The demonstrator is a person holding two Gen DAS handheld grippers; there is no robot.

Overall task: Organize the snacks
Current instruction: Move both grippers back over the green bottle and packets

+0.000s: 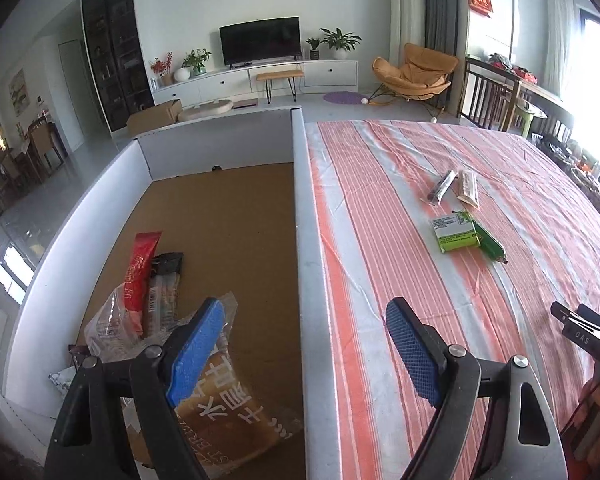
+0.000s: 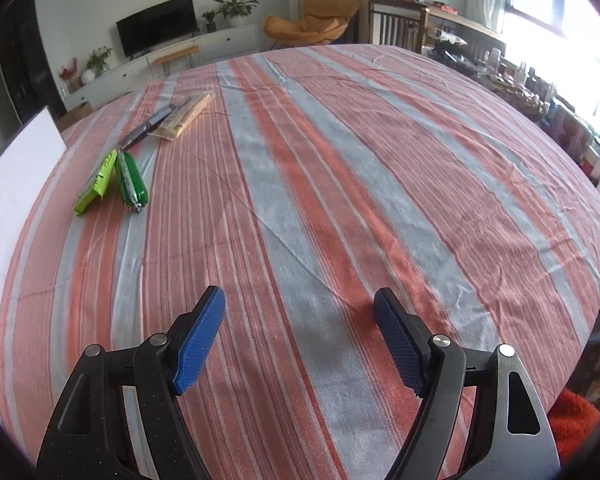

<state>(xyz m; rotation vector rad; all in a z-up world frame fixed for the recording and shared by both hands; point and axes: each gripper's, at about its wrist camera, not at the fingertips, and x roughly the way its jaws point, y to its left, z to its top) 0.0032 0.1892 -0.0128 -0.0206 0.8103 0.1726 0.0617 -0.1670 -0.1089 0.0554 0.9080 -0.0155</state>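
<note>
Striped tablecloth (image 2: 340, 160) holds four snacks – green packets (image 1: 456, 234), two bars (image 1: 456, 186); others lie in white box (image 1: 300, 200). Both my grippers, left (image 1: 304, 340) and right (image 2: 300, 332), gape empty. Next: reach, pinch a packet.

Both wrist views look steeply down, close over the orange-and-grey striped cloth-covered bench (image 2: 320, 168); left straddles the white-walled cardboard box (image 1: 306, 220). Both share the green snack packets (image 1: 456, 232).

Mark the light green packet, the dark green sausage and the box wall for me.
light green packet (image 1: 456, 232), left wrist view, label face.
dark green sausage (image 2: 131, 182), right wrist view, mid-body.
box wall (image 1: 306, 216), left wrist view, top edge.
</note>
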